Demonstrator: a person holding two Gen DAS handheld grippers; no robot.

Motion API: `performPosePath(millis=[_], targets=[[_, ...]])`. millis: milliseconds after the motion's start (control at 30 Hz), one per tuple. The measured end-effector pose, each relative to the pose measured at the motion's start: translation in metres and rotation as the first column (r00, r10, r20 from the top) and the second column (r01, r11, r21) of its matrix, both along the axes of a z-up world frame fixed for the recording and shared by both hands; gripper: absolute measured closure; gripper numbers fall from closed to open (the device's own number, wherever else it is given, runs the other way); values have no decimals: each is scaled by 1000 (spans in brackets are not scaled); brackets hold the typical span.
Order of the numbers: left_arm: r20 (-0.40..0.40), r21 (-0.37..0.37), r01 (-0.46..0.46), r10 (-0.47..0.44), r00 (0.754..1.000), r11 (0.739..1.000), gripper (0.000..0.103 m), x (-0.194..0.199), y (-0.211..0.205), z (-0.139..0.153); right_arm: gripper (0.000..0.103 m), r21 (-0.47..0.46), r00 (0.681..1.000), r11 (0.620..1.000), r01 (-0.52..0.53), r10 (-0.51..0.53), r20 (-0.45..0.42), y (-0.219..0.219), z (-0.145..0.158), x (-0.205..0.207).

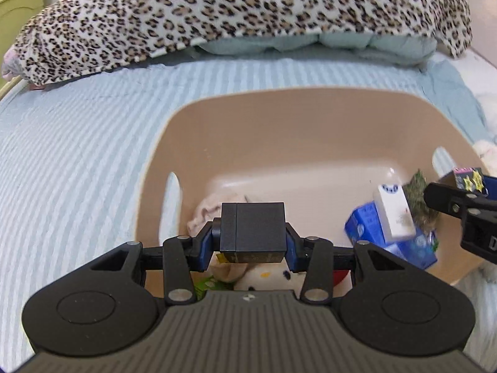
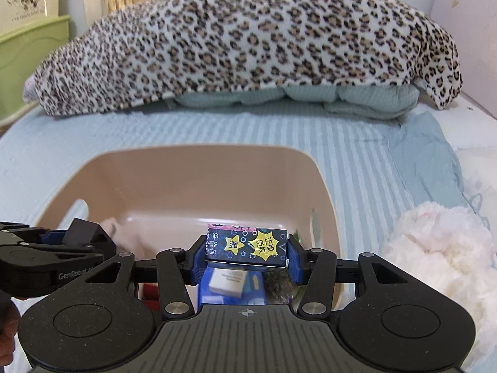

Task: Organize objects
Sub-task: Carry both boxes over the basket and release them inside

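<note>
- The left hand-held gripper point(image 1: 253, 233) is closed on a plain black box point(image 1: 253, 228), pads pressed to its two sides, and holds it above the near left part of the tan bin point(image 1: 279, 108) that sits on the striped bed point(image 1: 77, 140).
- The right hand-held gripper point(image 2: 247, 247) is clamped on a dark starred box point(image 2: 247, 245) printed with yellow bursts, held over the bin's near right side.
- Already in the bin: a blue carton point(image 1: 363, 225) with a white carton point(image 1: 393, 209) leaning on it, a green leafy piece point(image 1: 419, 199), a pale cloth point(image 1: 205, 214) and a white plush toy point(image 1: 264, 278) near the front wall.
- Risk: the two grippers sit side by side over one bin, so a sideways swing by either could knock the other and shake a box loose.
- Risk: the white carton looks tilted and unsteady; a box let go onto it would likely topple it.
- Risk: the bed is soft, so pressing on the bin's rim may tip it.
- Open room: the bin's far half and middle floor are bare, the best spot to set things down.
- Edges: the near wall and the handle slots point(image 1: 172, 192) on either side are close to both grippers; the leopard blanket point(image 1: 248, 9) lies well beyond, and a fluffy white heap point(image 2: 435, 248) sits just right of the bin.
</note>
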State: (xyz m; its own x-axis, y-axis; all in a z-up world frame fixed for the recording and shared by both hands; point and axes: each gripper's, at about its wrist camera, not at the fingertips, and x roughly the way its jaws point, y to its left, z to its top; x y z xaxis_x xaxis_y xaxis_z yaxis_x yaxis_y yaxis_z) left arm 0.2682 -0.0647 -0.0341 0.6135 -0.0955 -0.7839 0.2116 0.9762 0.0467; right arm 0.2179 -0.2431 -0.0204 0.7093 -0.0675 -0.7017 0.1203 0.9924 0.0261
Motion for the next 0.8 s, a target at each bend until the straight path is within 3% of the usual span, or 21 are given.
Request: performPosePath(millis=[67, 100, 133, 167, 200, 267, 400, 567, 800], targets=[[-2, 10, 10, -10, 1000, 1000, 57, -2, -1, -1, 55, 4, 1000, 1000, -3, 3, -20, 0, -4, 2], [-1, 9, 6, -6, 1000, 1000, 56, -4, -1, -1, 45, 4, 1000, 1000, -5, 5, -31, 0, -6, 2], [4, 3, -2, 2, 1000, 1000, 56, -5, -1, 1, 46, 4, 999, 1000, -6, 6, -45, 0, -7, 3], [13, -7, -4, 4, 1000, 1000, 50, -8, 0, 4, 43, 12, 998, 1000, -10, 11, -58, 1, -8, 3], [17, -15, -2, 2, 1000, 1000, 37, -7, 0, 7, 39, 19, 998, 1000, -11, 12, -64, 1, -8, 2], [41, -32, 0, 1, 999, 999, 28, -13, 1, 15, 31, 10, 999, 1000, -9, 9, -51, 3, -5, -4], [57, -70, -6, 10, 998, 998, 24, -23, 7, 30, 24, -20, 1000, 1000, -11, 11, -23, 5, 7, -17], [40, -127, -4, 9, 999, 992, 24, -36, 15, 42, 22, 19, 1000, 1000, -4, 4, -1, 2, 25, -36], [58, -122, -11, 18, 998, 992, 24, -59, 21, 56, 20, -8, 999, 1000, 7, -7, 42, 8, 49, -66]])
